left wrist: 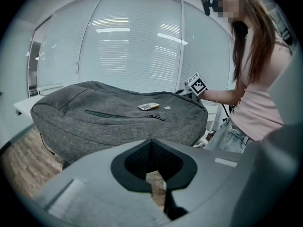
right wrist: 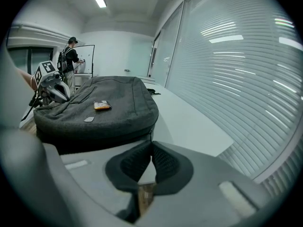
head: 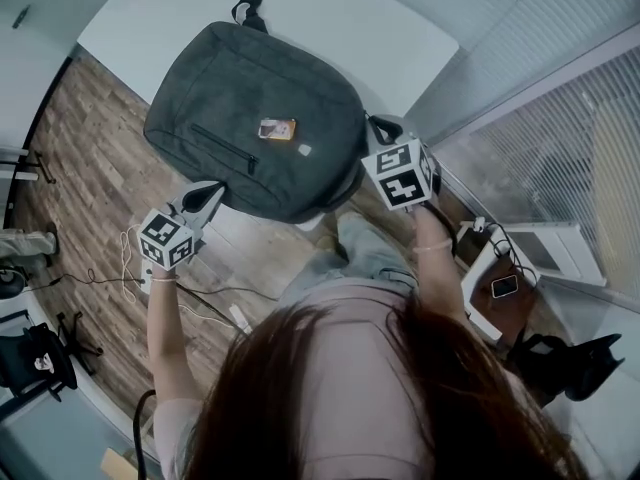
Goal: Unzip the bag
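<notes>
A dark grey backpack (head: 255, 118) lies flat on the white table (head: 330, 28), with its front pocket zip (head: 225, 150) closed and a small orange tag (head: 277, 128) on top. My left gripper (head: 207, 199) hovers at the bag's near-left edge, shut and empty. In the left gripper view the bag (left wrist: 113, 119) fills the middle, and the zip pull (left wrist: 156, 117) lies just beyond the jaws. My right gripper (head: 378, 130) is at the bag's right corner, also shut on nothing. Its view shows the bag (right wrist: 99, 110) ahead and to the left.
The table edge runs under the bag's near side, with wood floor and loose cables (head: 120, 278) below. A slatted glass wall (head: 560, 88) stands to the right. A phone (head: 504, 286) lies on a low surface. Another person (right wrist: 71, 56) stands far behind.
</notes>
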`<state>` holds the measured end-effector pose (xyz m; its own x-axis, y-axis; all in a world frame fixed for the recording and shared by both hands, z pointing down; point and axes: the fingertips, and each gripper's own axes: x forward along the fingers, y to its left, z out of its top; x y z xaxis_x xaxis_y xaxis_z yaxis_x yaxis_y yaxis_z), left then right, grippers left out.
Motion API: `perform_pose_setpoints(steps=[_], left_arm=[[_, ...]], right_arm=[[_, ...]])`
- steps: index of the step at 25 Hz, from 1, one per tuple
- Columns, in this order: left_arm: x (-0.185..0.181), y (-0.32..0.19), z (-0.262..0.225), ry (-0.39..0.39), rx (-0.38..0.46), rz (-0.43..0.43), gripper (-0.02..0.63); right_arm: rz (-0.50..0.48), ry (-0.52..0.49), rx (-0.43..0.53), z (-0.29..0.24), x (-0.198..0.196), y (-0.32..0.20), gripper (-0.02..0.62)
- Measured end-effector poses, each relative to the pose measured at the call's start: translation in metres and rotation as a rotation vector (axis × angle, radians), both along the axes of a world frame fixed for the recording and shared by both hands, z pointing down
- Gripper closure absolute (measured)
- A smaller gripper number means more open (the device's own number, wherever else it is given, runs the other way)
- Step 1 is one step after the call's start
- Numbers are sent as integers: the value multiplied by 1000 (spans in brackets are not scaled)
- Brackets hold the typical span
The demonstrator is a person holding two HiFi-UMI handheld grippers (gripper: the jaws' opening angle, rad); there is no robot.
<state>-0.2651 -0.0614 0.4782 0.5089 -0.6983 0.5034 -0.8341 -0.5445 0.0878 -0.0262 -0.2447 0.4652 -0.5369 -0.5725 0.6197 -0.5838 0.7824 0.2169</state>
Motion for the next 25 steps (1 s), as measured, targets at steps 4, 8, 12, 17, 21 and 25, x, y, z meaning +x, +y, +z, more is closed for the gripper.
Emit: perform_pose_setpoints(steps=[4,8,12,17,21,25], left_arm=[[-1,1,-4,-19,6,-41,601],[-4,1,-8,-31,12,-92,601],[-4,0,-10,-44,12,-160,601],[-6,-3,-19,-34,52,-269,601],[-5,-6,-32,-28,89,-331,601],[5,-9,-42,-42,107,-354,601]], right_arm=[[-18,-5,-4,-1,-1,0,584],[-35,-21,-12,-1,-4,0,586],[-63,-24,-20,2,-3,0,586],[-101,-44,-30,4,-3,0,584],[-137,-40,-27,2,-3,-2,584],[-173,-41,-40,3,-4,-1,584]])
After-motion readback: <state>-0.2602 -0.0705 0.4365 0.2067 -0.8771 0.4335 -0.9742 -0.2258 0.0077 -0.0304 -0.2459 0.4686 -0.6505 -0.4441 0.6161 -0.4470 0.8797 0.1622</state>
